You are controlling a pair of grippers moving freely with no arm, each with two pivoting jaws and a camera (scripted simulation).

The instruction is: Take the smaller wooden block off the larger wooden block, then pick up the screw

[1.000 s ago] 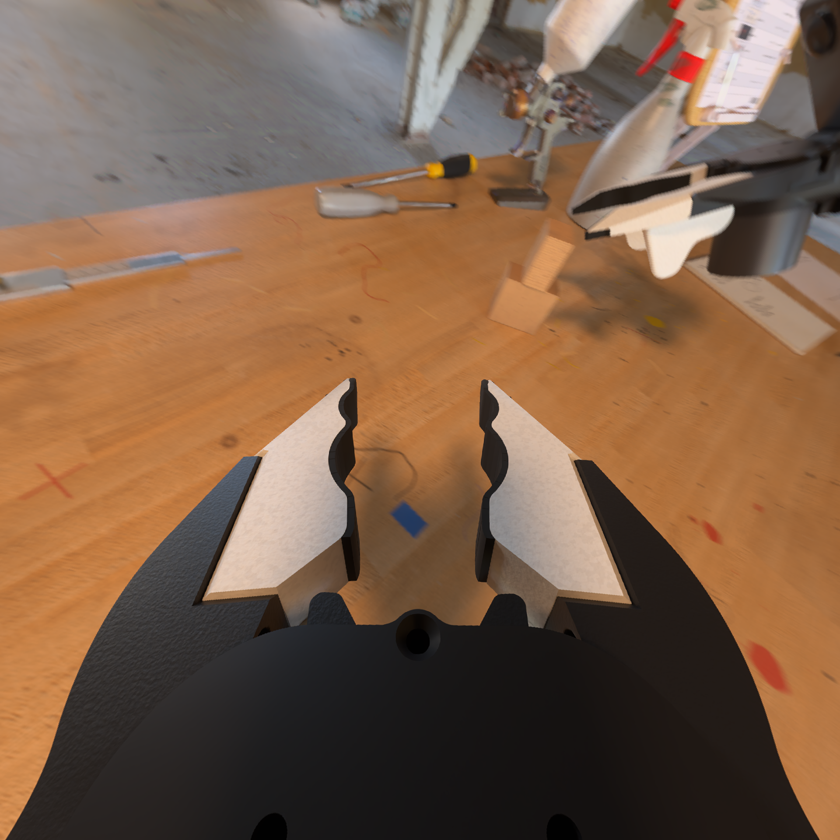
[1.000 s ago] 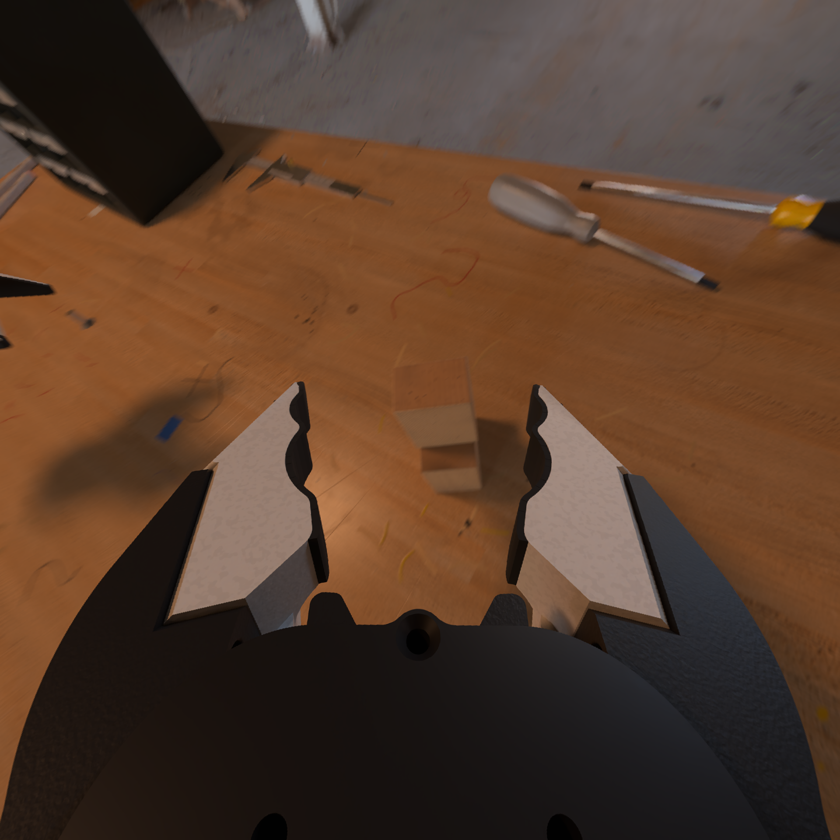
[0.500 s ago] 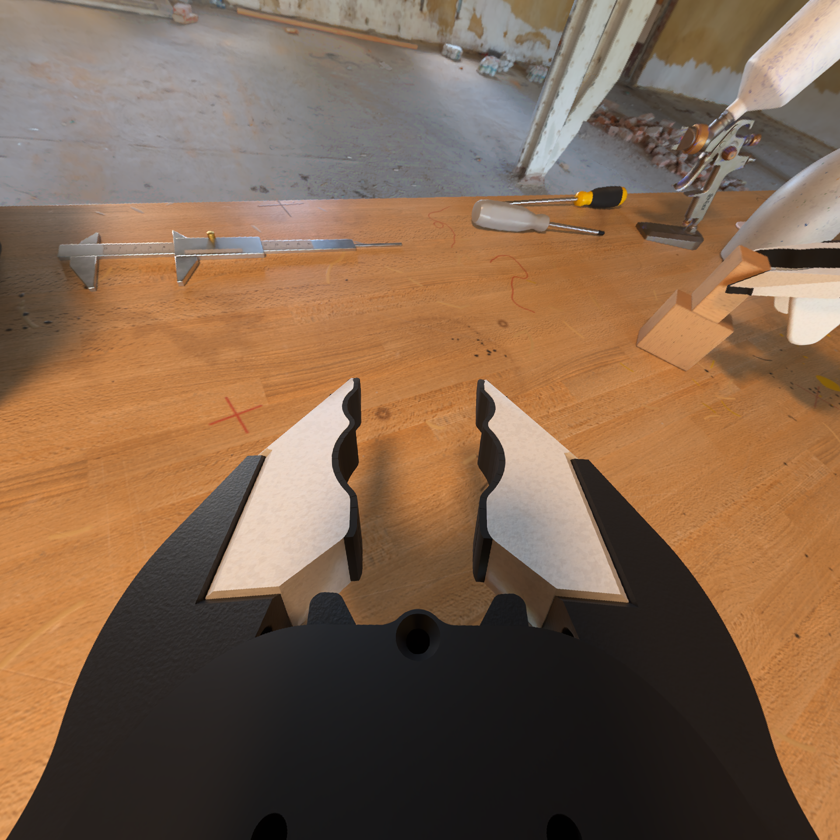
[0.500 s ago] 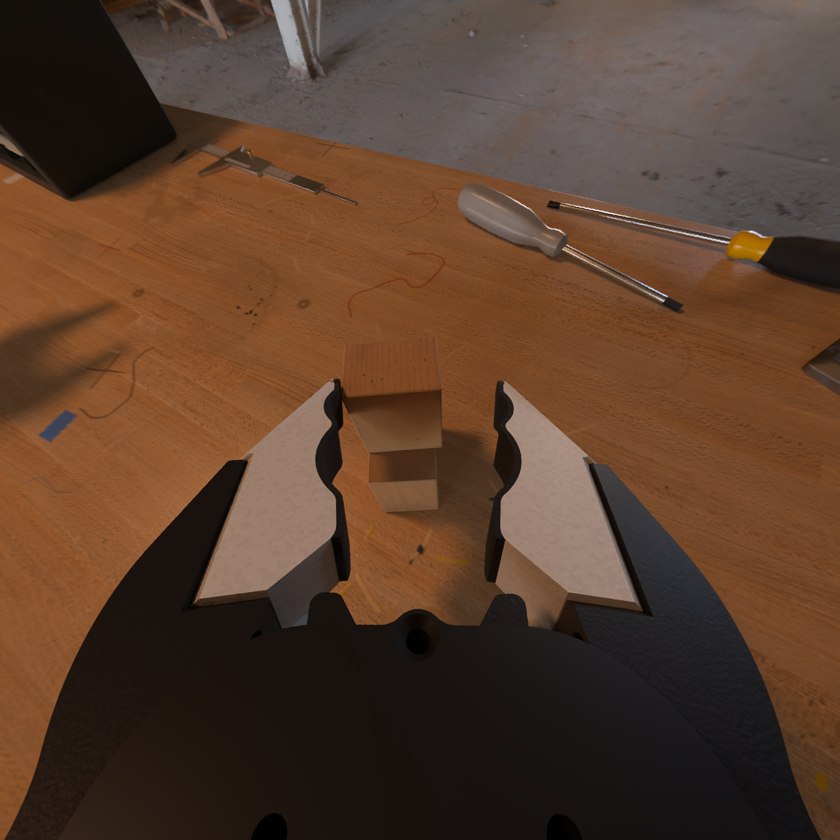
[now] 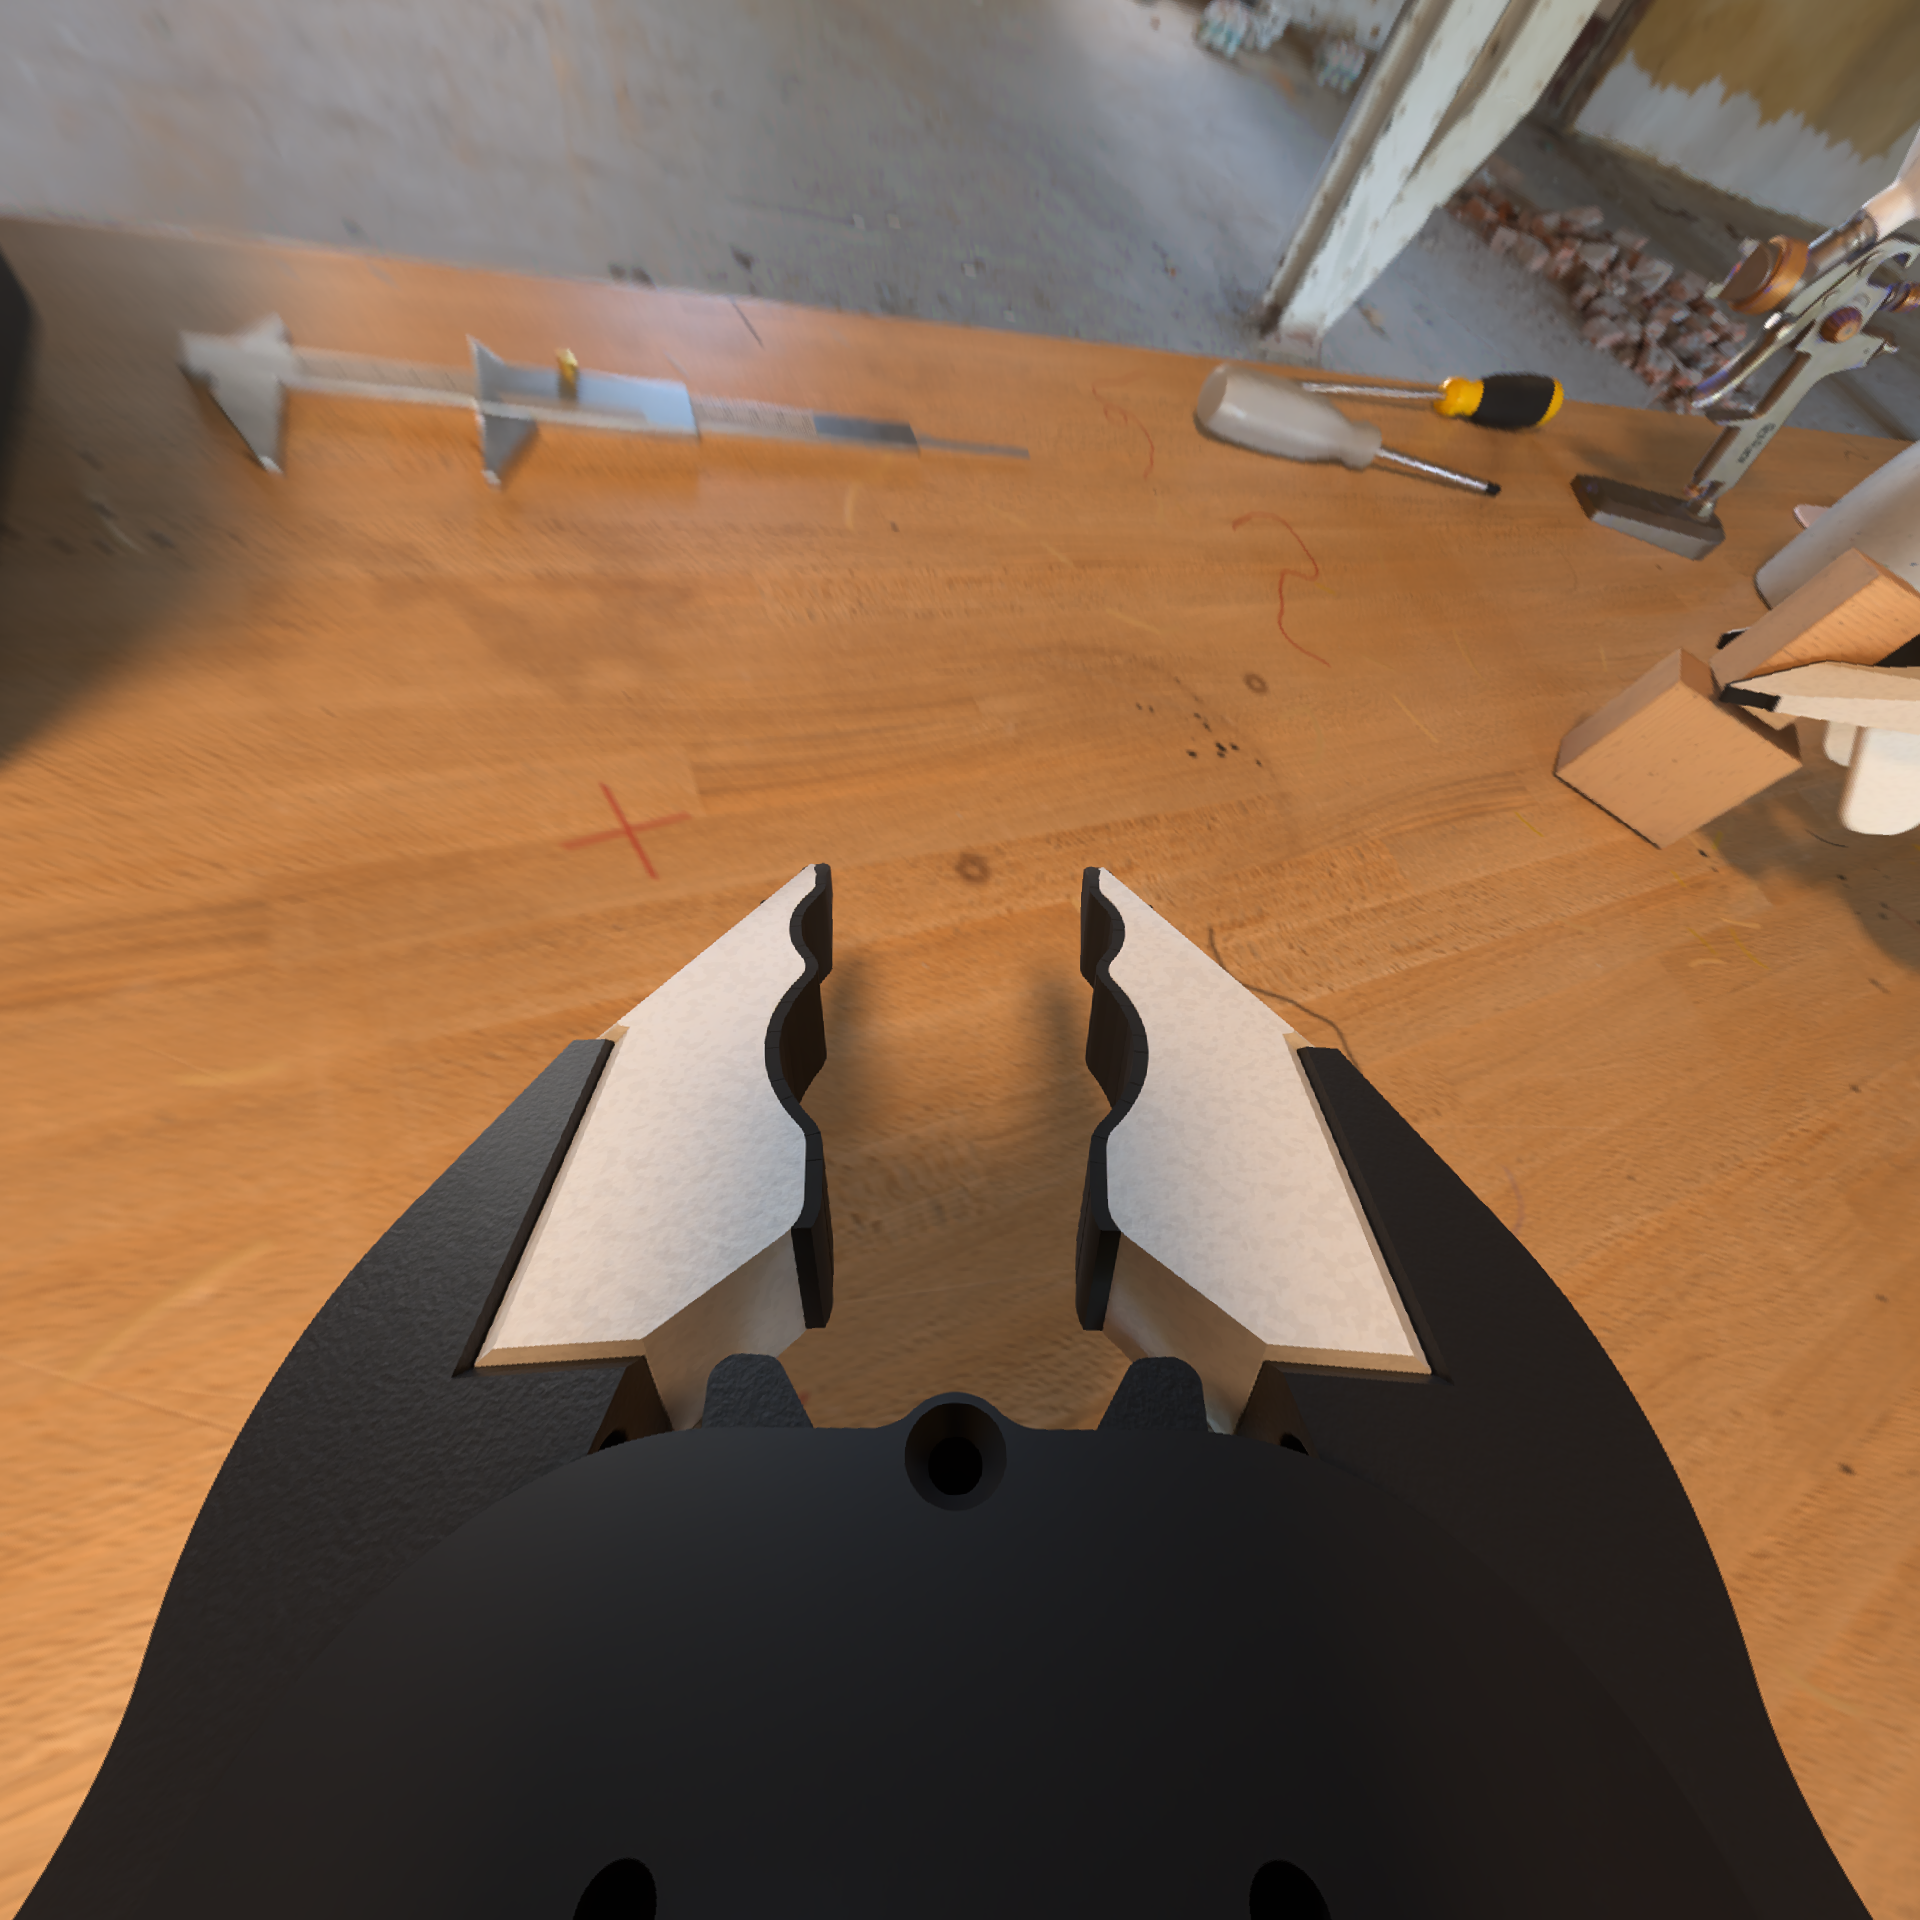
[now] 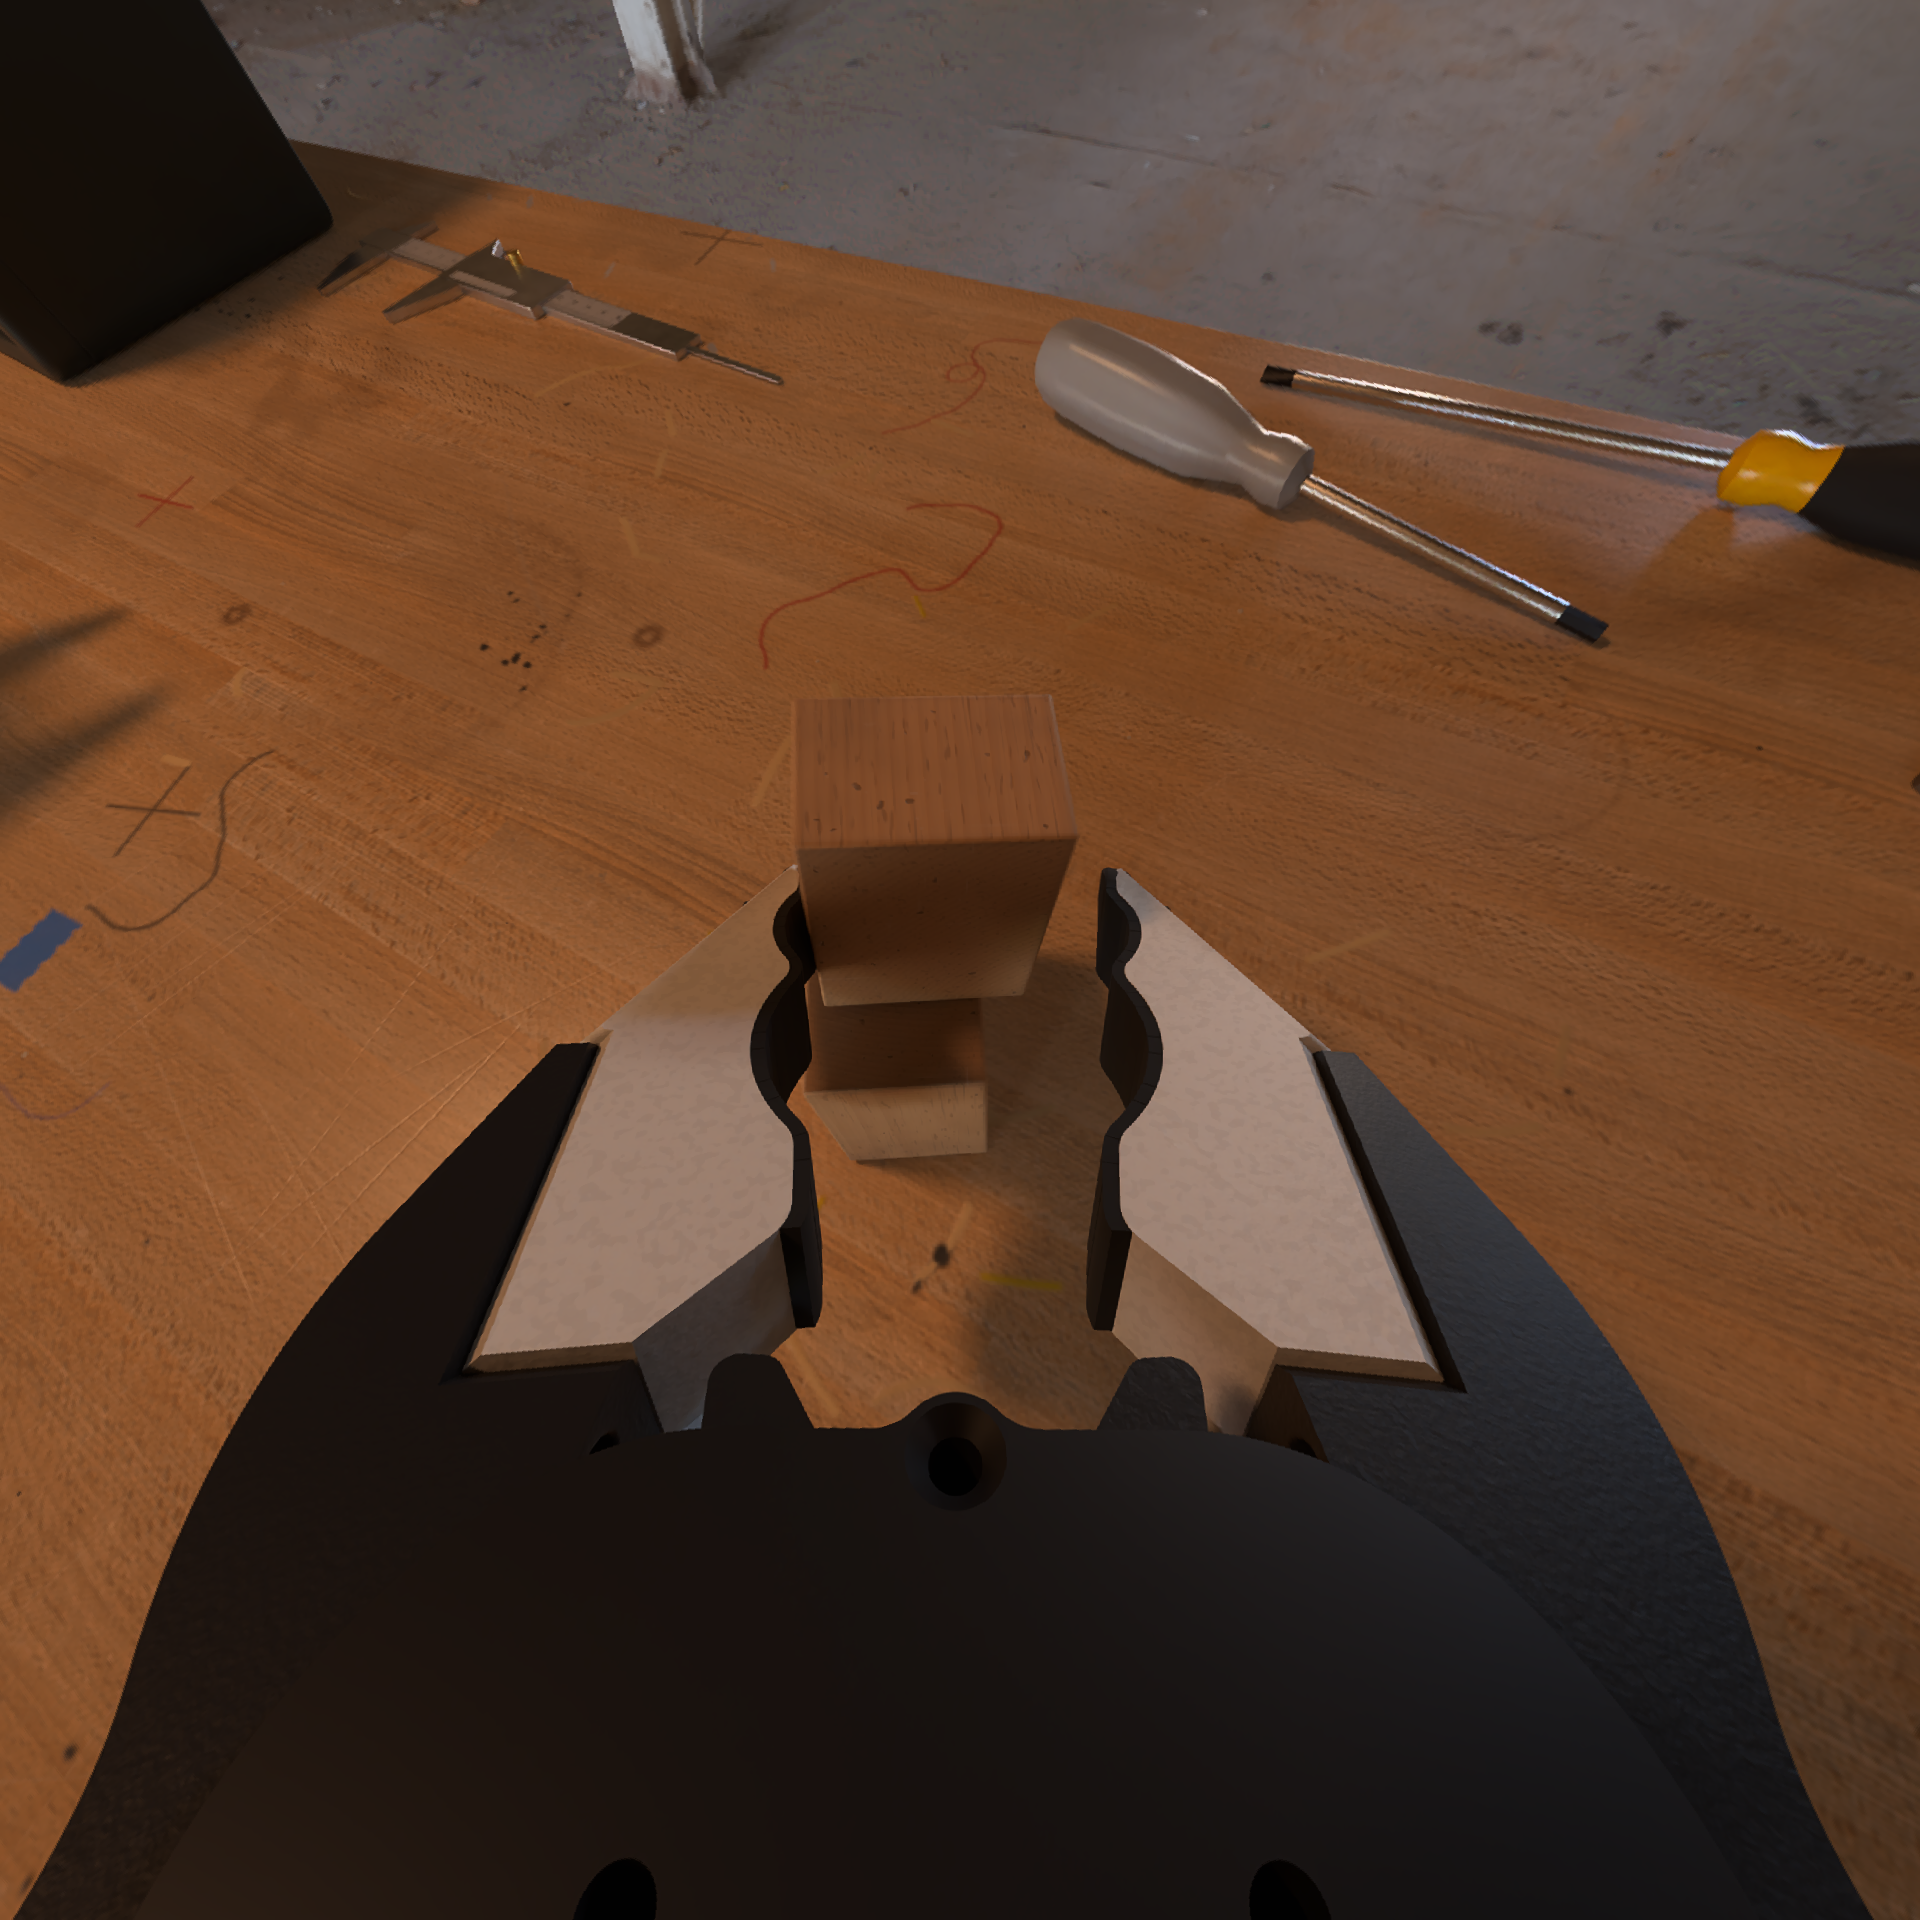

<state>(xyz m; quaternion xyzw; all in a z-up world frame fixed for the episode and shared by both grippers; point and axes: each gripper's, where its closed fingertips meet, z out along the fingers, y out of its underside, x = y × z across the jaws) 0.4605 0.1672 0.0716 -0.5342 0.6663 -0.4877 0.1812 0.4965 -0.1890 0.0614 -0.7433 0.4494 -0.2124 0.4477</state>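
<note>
Two light wooden blocks stand stacked on the workbench. The smaller block (image 6: 930,831) sits on the larger block (image 6: 896,1081). My right gripper (image 6: 953,883) is open, with its fingers on either side of the smaller block. The left finger is close against the block and the right finger stands apart from it. In the left wrist view the smaller block (image 5: 1823,623) leans on the larger block (image 5: 1673,753) at far right, with a right finger (image 5: 1839,694) across it. My left gripper (image 5: 956,883) is open and empty over bare bench. No screw is in view.
A steel caliper (image 5: 582,400) (image 6: 551,296) lies near the far edge. A grey-handled screwdriver (image 6: 1164,410) and a yellow-and-black one (image 6: 1808,478) lie beyond the blocks. A black box (image 6: 135,177) stands at far left. A metal tool on a base (image 5: 1704,457) stands far right.
My right gripper has moved in on the stack, so its fingers now straddle the smaller block. My left gripper has swung left, away from the blocks, and stays open.
</note>
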